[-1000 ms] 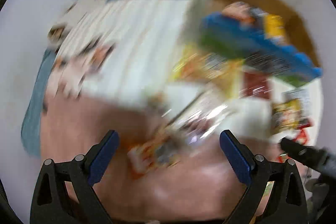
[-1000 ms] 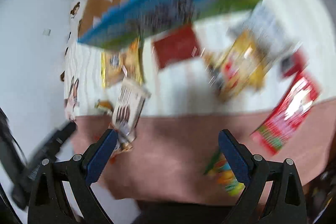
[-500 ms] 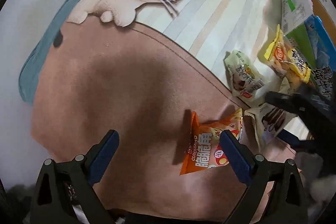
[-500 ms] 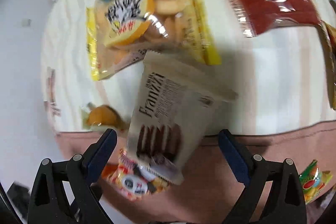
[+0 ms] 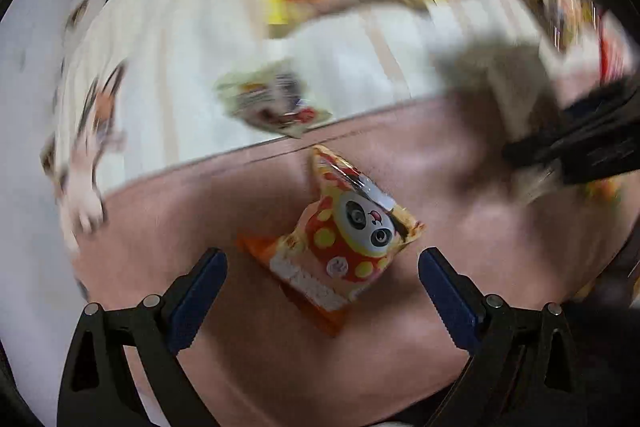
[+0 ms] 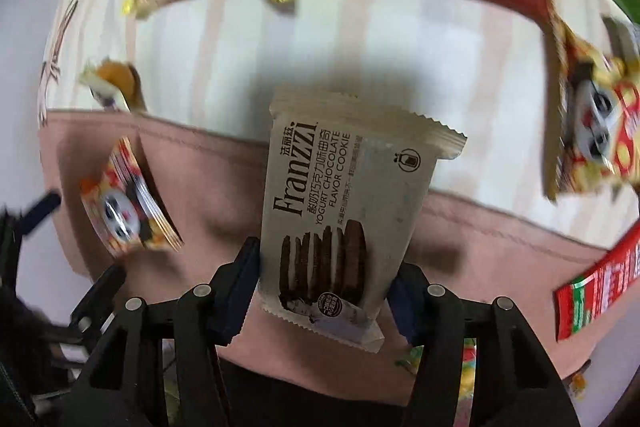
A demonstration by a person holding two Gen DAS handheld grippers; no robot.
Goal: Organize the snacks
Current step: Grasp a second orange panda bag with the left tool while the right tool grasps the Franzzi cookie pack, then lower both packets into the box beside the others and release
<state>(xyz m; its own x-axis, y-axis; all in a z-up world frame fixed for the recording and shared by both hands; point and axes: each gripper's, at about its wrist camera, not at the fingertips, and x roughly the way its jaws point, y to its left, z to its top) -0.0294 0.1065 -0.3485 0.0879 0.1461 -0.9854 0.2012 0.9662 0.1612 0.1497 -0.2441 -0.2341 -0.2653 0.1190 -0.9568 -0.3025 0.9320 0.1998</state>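
Cookie packet point(image 6: 332, 227) between closing right gripper point(image 6: 326, 277) jaws, pad contact hidden; left gripper point(image 5: 322, 279) agape.

pink blanket point(image 5: 248, 347) meets striped cream sheet point(image 5: 192, 75) with cat print.

A second ago my right gripper point(image 6: 320, 267) had its fingers spread wide over bare pink blanket point(image 6: 208, 187); now they are closing, and the grey Franzzi cookie pack point(image 6: 340, 211) stands between them, its lower edges against both pads. That pack, half a second back, lay further ahead of the fingers — it now fills the middle of the right wrist view. On my left side, the small panda snack bag point(image 5: 352, 235) has come from the right finger's edge to the middle, just ahead of the wide-set left gripper point(image 5: 320, 287).
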